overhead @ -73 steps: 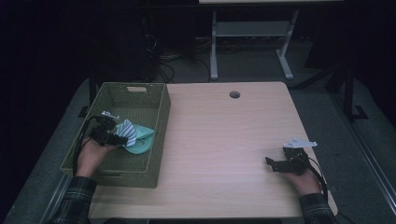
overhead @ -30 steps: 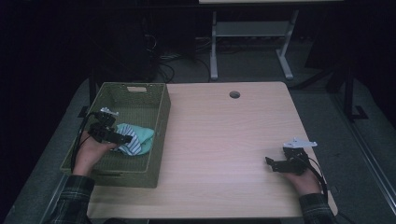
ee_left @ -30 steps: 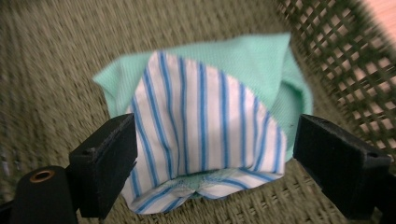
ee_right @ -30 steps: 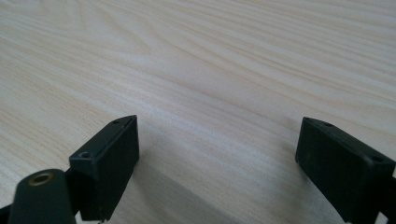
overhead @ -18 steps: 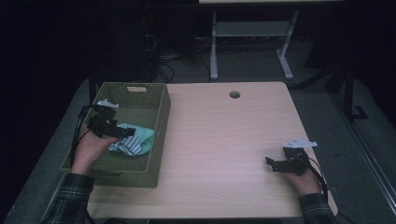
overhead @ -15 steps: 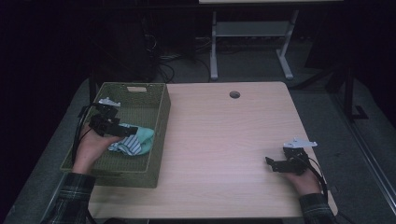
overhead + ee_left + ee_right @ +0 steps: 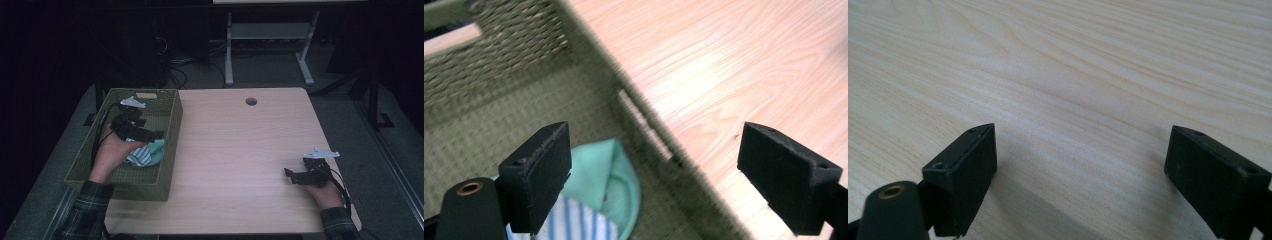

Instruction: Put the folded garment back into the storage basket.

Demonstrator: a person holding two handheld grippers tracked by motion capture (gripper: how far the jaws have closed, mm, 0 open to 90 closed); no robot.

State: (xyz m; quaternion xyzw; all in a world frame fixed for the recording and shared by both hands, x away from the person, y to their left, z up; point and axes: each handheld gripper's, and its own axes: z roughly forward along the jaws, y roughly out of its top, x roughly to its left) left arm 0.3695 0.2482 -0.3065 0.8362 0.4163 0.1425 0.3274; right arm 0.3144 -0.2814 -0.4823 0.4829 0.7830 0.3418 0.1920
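A pale wooden table [image 7: 240,150] with a round cable hole [image 7: 251,101] at its far edge carries a green woven rectangular basket [image 7: 167,145] — around the left gripper [image 7: 155,135] — well apart from the right gripper [image 7: 290,175].

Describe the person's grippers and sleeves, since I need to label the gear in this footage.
Both are black handheld tools. The left gripper and the right gripper each end in two blocky black jaws, carry a grey three-cornered plate on top and trail a black cable. A brass-coloured ring sits beside one jaw. The sleeves are dark plaid.
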